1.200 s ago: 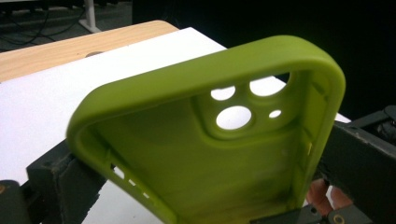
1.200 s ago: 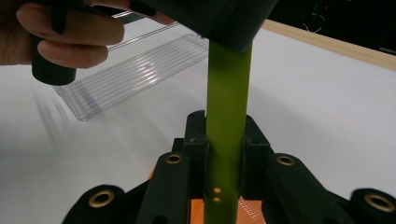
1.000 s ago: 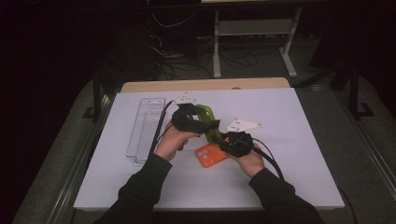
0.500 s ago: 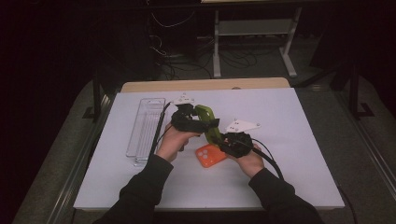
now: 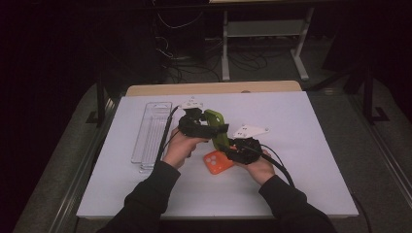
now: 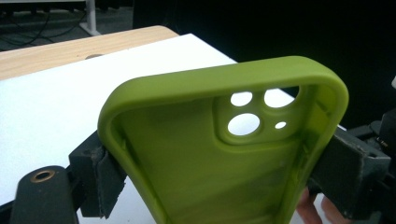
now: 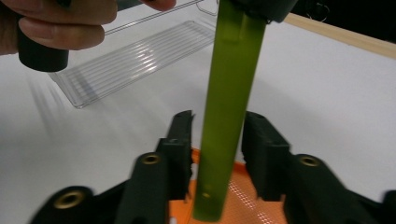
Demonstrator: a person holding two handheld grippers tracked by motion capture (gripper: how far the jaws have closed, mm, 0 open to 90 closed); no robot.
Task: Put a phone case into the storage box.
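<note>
A green phone case (image 6: 219, 154) with camera holes stands upright above the table between my two grippers. My left gripper (image 6: 224, 172) has just been closing and is now shut on it, its pads (image 6: 100, 177) pressing the case's two long sides. In the high view the left gripper (image 5: 214, 128) meets the green case (image 5: 217, 127) from the left. My right gripper (image 7: 217, 135) has just been opening. The case's edge (image 7: 229, 93) runs between its jaws, and the left pad (image 7: 182, 140) stands off it. An orange phone-sized slab (image 5: 217, 162) lies on the table under the right gripper (image 5: 229, 146).
A clear ribbed plastic tray (image 5: 151, 133) lies lengthwise at the left of the white table top (image 5: 311, 126). A wooden strip (image 5: 214, 88) borders the far edge. Cables trail from both grippers, one of them toward the front right (image 5: 284, 170). Dark floor and shelving lie beyond.
Both hands have stayed where they were, with the green case between the grippers throughout. The high view is too small to show the jaws moving.
</note>
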